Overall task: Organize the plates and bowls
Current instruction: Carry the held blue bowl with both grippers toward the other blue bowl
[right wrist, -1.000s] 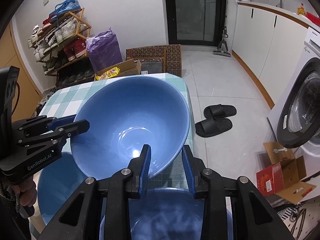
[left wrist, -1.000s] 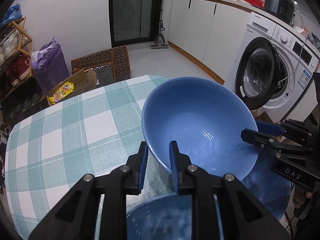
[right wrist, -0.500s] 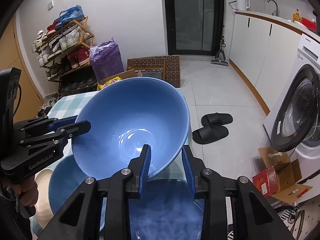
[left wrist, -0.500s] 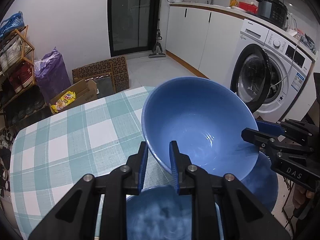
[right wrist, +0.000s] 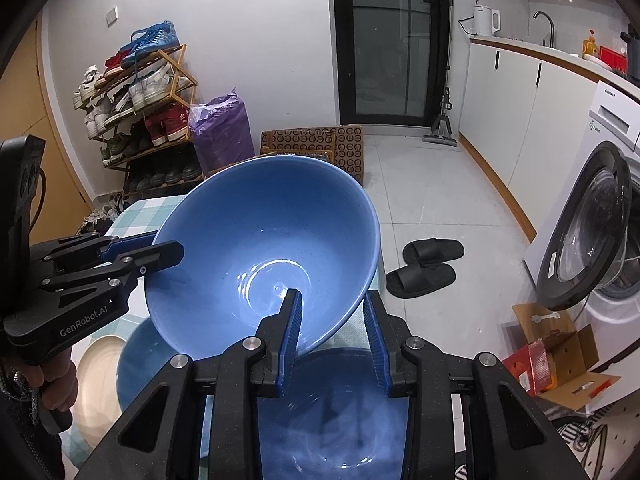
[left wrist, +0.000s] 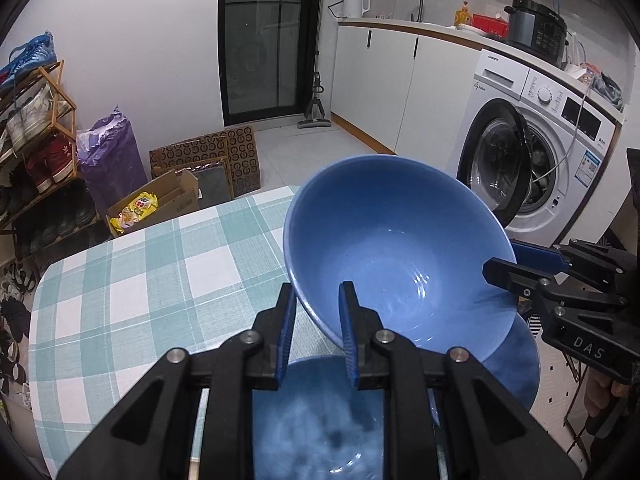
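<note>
I have the big blue bowl (left wrist: 400,248) clamped at opposite rims by my left gripper (left wrist: 316,332) and right gripper (right wrist: 334,332), lifted above the bench (left wrist: 132,280), with what looks like more blue dishes (right wrist: 332,412) below unstacked.

Checked tablecloth (left wrist: 132,280) bare leftward; blue dishes (left wrist: 320,416) crowd near edge.

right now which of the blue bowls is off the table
The big blue bowl, tilted in the air with the left gripper and right gripper each clamped on its rim. The other blue bowls sit below it on the table.
</note>
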A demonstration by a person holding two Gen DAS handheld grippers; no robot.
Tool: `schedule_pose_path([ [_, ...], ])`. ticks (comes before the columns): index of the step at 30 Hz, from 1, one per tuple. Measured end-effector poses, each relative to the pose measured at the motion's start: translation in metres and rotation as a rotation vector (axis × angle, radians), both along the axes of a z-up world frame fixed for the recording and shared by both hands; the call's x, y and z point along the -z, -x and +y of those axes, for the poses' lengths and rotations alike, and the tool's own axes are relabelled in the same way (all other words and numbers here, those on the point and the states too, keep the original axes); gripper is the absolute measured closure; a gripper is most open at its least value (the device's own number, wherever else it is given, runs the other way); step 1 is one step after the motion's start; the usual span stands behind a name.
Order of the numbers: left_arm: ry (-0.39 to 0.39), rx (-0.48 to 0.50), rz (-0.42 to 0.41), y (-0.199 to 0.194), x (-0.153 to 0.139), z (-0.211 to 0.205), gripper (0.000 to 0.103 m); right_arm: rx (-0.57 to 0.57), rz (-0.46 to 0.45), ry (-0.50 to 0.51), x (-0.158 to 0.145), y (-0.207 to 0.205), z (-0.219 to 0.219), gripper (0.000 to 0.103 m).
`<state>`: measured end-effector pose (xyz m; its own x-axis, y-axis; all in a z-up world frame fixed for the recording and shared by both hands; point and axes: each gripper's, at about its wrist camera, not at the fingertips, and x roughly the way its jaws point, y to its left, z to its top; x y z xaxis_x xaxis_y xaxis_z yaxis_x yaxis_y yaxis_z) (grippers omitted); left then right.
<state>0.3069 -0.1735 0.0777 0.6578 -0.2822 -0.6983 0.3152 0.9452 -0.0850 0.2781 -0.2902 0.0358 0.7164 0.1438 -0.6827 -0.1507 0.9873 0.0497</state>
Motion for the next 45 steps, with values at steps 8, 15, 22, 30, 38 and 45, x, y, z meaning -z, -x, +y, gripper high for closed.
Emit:
schedule_pose_path([
  [8,-0.002,-0.002,-0.017,0.014,-0.008,0.005,0.083,-0.01,-0.018,0.001,-0.009,0.015,0.003,0.07],
  [15,0.0,-0.014,-0.037,0.03,-0.016,0.014,0.083,-0.025,-0.034,0.002,-0.016,0.029,0.007,0.07],
  [22,0.004,-0.023,-0.052,0.047,-0.021,0.025,0.083,-0.042,-0.059,0.001,-0.022,0.052,0.016,0.07],
  [30,0.011,-0.028,-0.054,0.064,-0.016,0.035,0.083,-0.053,-0.068,0.014,-0.021,0.075,0.032,0.07],
  [38,0.011,-0.039,-0.046,0.077,-0.005,0.044,0.083,-0.063,-0.068,0.015,-0.012,0.091,0.047,0.07],
  [45,0.02,-0.048,-0.037,0.085,0.004,0.052,0.083,-0.081,-0.057,0.027,-0.004,0.101,0.059,0.07],
])
